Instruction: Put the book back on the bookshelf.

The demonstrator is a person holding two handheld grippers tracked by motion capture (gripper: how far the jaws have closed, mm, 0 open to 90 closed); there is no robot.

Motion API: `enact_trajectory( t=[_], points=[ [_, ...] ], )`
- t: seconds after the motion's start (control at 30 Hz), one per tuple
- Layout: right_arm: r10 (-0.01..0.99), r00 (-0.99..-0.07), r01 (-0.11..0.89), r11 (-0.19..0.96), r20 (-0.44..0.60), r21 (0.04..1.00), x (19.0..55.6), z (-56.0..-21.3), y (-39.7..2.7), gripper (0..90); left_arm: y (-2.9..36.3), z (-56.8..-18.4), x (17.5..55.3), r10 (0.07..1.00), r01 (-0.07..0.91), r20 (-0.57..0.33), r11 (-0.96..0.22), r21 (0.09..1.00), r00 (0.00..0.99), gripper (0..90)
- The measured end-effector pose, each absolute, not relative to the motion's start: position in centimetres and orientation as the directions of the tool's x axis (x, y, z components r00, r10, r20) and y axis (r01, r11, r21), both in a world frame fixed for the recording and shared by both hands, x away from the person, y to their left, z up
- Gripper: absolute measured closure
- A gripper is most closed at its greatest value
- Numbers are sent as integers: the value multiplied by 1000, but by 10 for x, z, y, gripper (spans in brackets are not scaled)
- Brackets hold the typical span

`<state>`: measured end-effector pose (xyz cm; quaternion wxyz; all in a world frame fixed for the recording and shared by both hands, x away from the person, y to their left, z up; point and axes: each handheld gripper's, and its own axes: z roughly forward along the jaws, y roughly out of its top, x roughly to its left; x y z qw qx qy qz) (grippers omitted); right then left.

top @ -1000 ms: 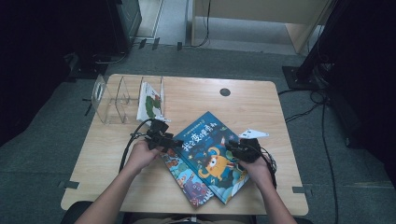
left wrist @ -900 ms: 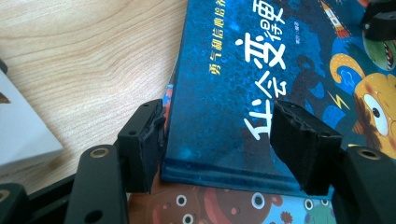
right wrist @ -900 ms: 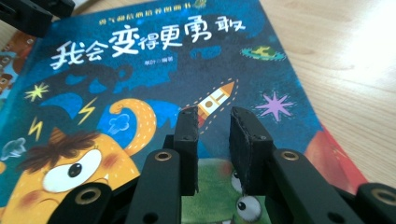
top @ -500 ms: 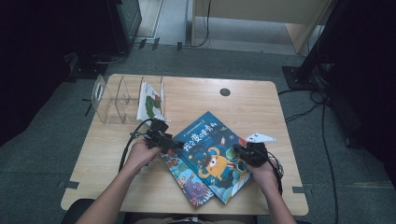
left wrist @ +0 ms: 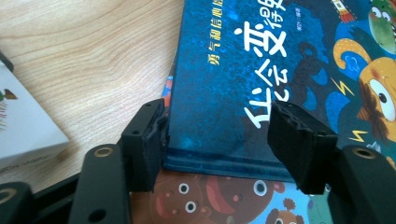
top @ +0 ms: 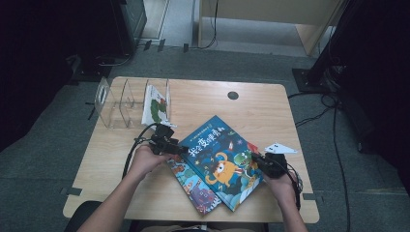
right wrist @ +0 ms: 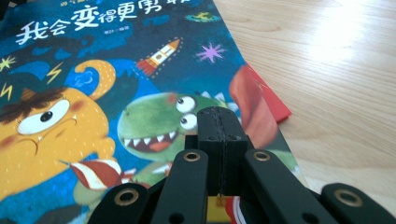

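Jaws of the left gripper (left wrist: 217, 140), just closing partway, are straddling the blue book's (top: 220, 157) corner; the right gripper (right wrist: 222, 123) is resting fully closed, empty, over it.

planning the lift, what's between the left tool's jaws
The corner of the blue picture book lies between the open jaws of the left tool, seen in the left gripper view.

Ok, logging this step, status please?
Left gripper open astride blue book corner. Right gripper shut, over its cover. Second book underneath; nothing blocking.

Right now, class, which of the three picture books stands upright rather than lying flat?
The white-covered book, standing in the clear divider rack. The blue monster book and the book under it lie flat.
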<state>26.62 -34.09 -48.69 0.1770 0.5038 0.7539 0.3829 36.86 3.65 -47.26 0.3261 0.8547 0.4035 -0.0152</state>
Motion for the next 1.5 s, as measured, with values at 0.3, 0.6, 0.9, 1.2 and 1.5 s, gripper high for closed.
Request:
enact_trajectory(
  t=[0.3, 0.6, 0.9, 1.2, 1.5],
  points=[
    [914, -391, 635, 183, 108, 751, 258, -491, -353, 900, 39, -472, 369, 679, 712, -310, -452, 537, 665, 434],
    [938, -326, 645, 134, 113, 752, 250, -493, -371, 900, 40, -472, 371, 680, 716, -315, -453, 530, 663, 462],
    [952, -279, 656, 96, 122, 749, 240, -493, -385, 900, 40, -472, 371, 677, 715, -314, -459, 528, 666, 460],
    [955, -262, 657, 73, 136, 750, 233, -493, -391, 900, 40, -471, 373, 676, 721, -323, -457, 521, 662, 463],
    [958, -248, 663, 58, 147, 746, 227, -494, -393, 900, 40, -471, 374, 672, 718, -321, -466, 517, 667, 463]
  ],
)
